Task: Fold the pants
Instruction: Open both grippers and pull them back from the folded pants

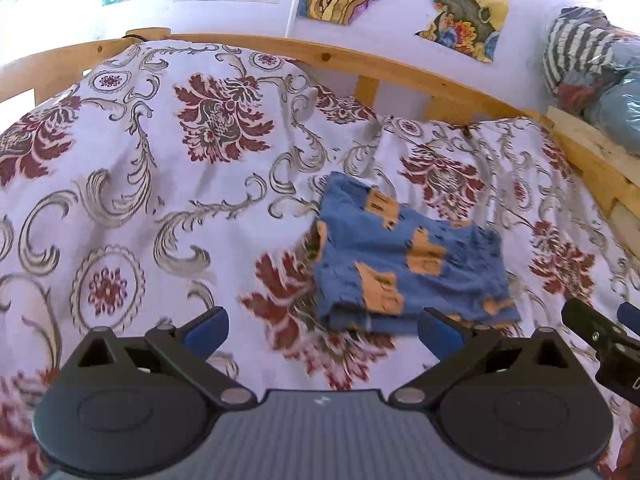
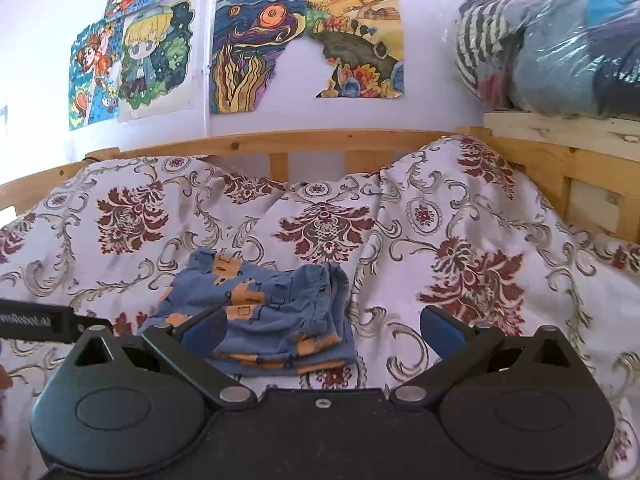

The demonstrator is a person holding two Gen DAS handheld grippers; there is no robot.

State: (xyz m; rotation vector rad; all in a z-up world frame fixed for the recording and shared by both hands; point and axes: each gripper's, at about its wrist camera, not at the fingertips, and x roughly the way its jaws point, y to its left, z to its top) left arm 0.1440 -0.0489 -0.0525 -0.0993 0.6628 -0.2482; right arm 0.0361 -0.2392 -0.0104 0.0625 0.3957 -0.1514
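on bedspread (image 2: 460, 216), pants (image 2: 276, 312) folded.

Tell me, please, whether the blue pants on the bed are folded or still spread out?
Folded. The blue pants lie as a compact stack on the bedspread, layered edges showing along the near side; neither gripper holds them.

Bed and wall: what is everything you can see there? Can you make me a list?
Pants: one pair, blue with orange patches, folded small, lying on the bedspread.
Bedspread: one, white with dark red flowers and grey swirls, covering the bed.
Bed frame: one, light wood, behind the bedspread and along the right side.
Drawings: several, bright colours, stuck on the white wall above the bed.
Bag: one, clear plastic, stuffed with striped and blue clothes, on the wooden ledge at right.
Left gripper: black with blue fingers, open, near the pants' front edge.
Right gripper: black with blue fingers, open, over the pants.
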